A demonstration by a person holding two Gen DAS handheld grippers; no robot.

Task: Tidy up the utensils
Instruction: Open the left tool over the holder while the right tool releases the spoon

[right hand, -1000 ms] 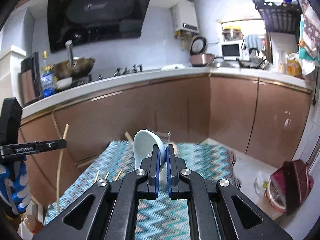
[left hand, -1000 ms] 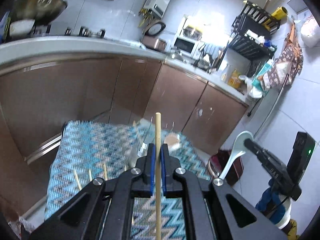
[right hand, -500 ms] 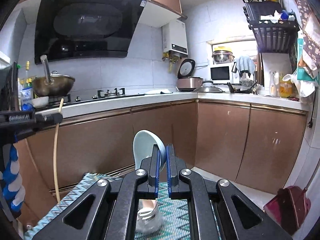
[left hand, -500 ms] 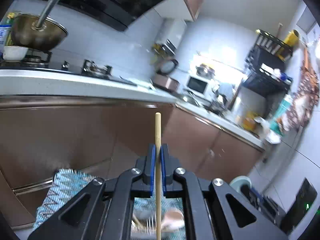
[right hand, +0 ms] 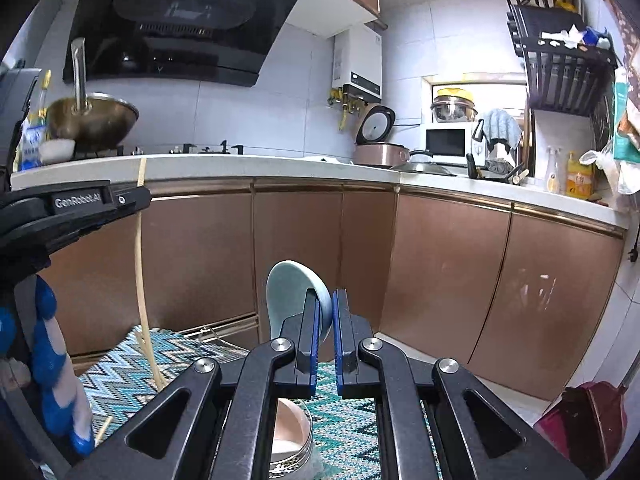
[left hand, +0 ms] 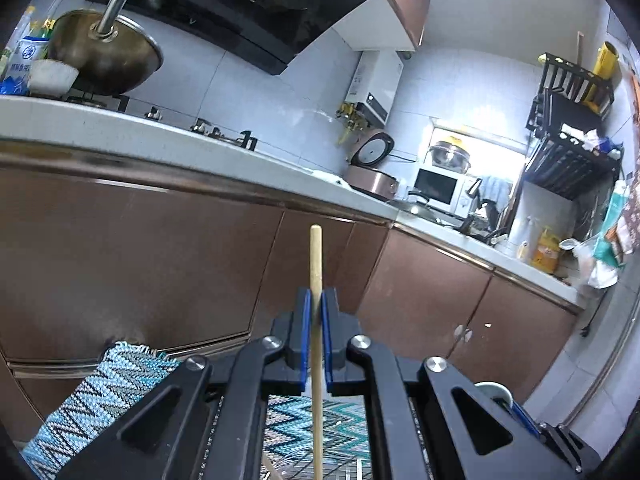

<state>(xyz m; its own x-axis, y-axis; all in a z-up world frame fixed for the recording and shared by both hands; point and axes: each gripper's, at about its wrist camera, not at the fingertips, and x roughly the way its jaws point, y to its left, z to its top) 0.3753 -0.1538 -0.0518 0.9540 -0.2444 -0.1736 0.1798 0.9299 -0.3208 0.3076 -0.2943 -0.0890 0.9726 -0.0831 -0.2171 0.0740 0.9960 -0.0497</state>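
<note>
My left gripper (left hand: pixel 315 312) is shut on a pale wooden chopstick (left hand: pixel 316 264) that stands upright between the blue pads, high above the zigzag cloth (left hand: pixel 100 396). In the right wrist view the left gripper (right hand: pixel 128 200) shows at left with the chopstick (right hand: pixel 140 280) hanging down toward the cloth (right hand: pixel 132 376). My right gripper (right hand: pixel 326 320) is shut on a light blue ceramic spoon (right hand: pixel 288 296), bowl up. Below it a round metal-rimmed container (right hand: pixel 292 436) stands on the cloth. The spoon's bowl (left hand: pixel 494 390) peeks in at the lower right of the left wrist view.
Brown cabinets (right hand: pixel 440 272) and a white counter (right hand: pixel 280 164) run behind the table. A wok (right hand: pixel 92 120) sits on the stove at left. A loose chopstick (right hand: pixel 102 426) lies on the cloth. A red dustpan (right hand: pixel 580 428) sits on the floor at right.
Both grippers have risen and tilted upward with their loads. The cloth has dropped low in both views and the counter and hood now fill them.
</note>
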